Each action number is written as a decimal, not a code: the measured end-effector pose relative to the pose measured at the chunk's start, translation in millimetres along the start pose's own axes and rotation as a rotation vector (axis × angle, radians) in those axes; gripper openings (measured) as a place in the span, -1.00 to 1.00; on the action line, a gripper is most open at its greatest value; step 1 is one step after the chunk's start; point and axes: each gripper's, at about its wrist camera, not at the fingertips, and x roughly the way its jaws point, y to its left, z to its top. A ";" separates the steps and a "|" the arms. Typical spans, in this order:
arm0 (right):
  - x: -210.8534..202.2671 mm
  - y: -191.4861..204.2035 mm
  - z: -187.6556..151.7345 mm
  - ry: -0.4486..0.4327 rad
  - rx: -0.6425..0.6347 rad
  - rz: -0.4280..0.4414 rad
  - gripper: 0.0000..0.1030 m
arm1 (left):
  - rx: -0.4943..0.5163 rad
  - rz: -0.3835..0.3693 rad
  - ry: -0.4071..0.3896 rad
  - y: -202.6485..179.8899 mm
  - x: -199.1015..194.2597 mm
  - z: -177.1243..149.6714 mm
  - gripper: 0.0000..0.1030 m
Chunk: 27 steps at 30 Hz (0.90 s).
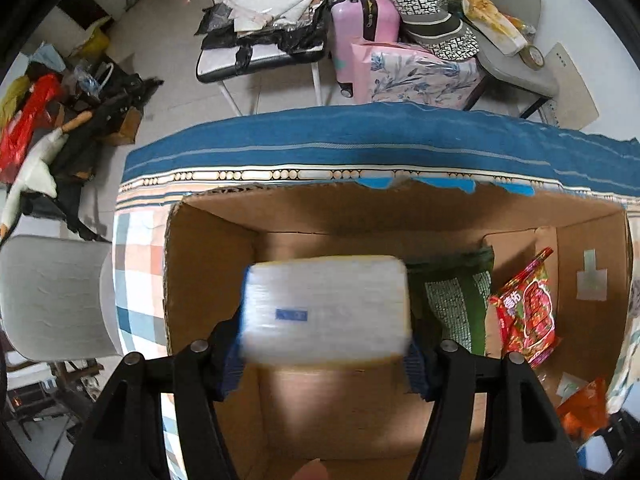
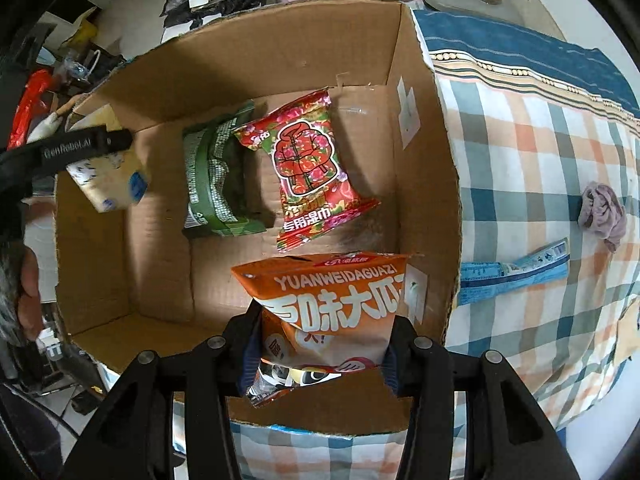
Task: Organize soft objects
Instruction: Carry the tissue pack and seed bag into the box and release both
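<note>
My left gripper (image 1: 326, 354) is shut on a white tissue pack (image 1: 326, 310) and holds it over the left part of an open cardboard box (image 1: 208, 264). The same pack shows in the right wrist view (image 2: 108, 176), held by the left gripper (image 2: 86, 144). My right gripper (image 2: 320, 344) is shut on an orange seed bag (image 2: 336, 300) above the box's near right corner (image 2: 424, 208). On the box floor lie a green packet (image 2: 214, 180) and a red wet-wipe packet (image 2: 310, 168), side by side; both show in the left wrist view, green (image 1: 456, 300) and red (image 1: 528, 312).
The box stands on a checked cloth with a blue border (image 2: 540, 160). A mauve crumpled cloth (image 2: 602, 212) and a blue flat packet (image 2: 516, 276) lie on the cloth right of the box. Chairs (image 1: 260, 32), a pink suitcase (image 1: 360, 24) and bags stand behind.
</note>
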 end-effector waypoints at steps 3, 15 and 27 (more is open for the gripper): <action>-0.8 -0.1 0.3 0.000 0.002 -0.005 0.04 | -0.016 0.016 -0.003 3.7 -1.9 0.6 0.39; -25.5 9.4 -4.1 -0.058 -0.051 -0.038 0.87 | -0.047 -0.015 -0.091 8.7 -41.4 -44.8 0.78; -52.5 14.9 -30.1 -0.159 -0.077 -0.101 1.00 | -0.052 -0.031 -0.179 -7.4 -94.8 -126.1 0.78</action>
